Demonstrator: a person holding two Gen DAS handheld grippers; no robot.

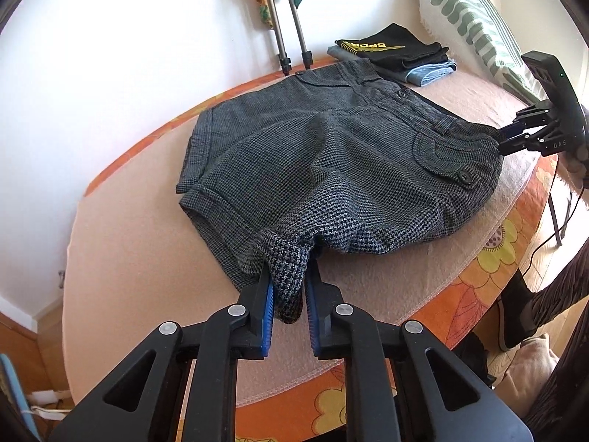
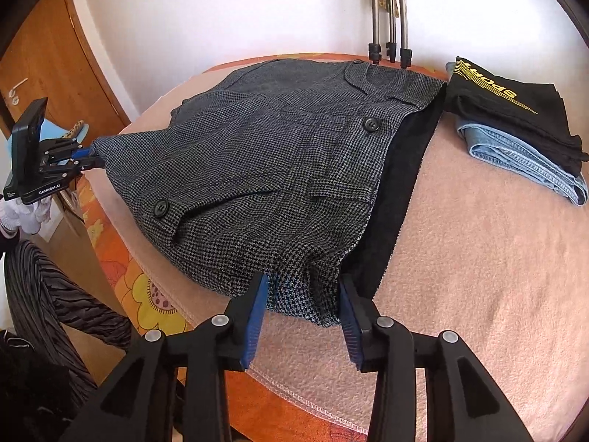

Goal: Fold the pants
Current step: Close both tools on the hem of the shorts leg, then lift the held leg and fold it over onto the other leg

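A big round tabletop fills both views. It has a pink cloth on top, and an orange flower cover shows along its near rim. The pink cloth ends in a stitched edge close to both grippers. There is a wide bare patch of pink to the left of the pants in the left wrist view, and another wide bare patch to the right of them in the right wrist view.

The pants are short, gray and checked. They lie in the middle of the tabletop. Most of the cloth rests flat, but the two held ends are pulled up a little. A black lining peeks out along the waist edge.

At the far side, near the waist, sits a pile of folded clothes, a black piece on top of blue jeans. The pile lies just beside the pants. Behind it, metal tripod legs stand by the white wall.

The left gripper is at the near rim. Its jaws are nearly closed and pinch a leg hem of the pants. The right gripper is at the waist end. Its jaws stand wider apart, with a bunched corner of the pants filling the gap and touching both blue pads.
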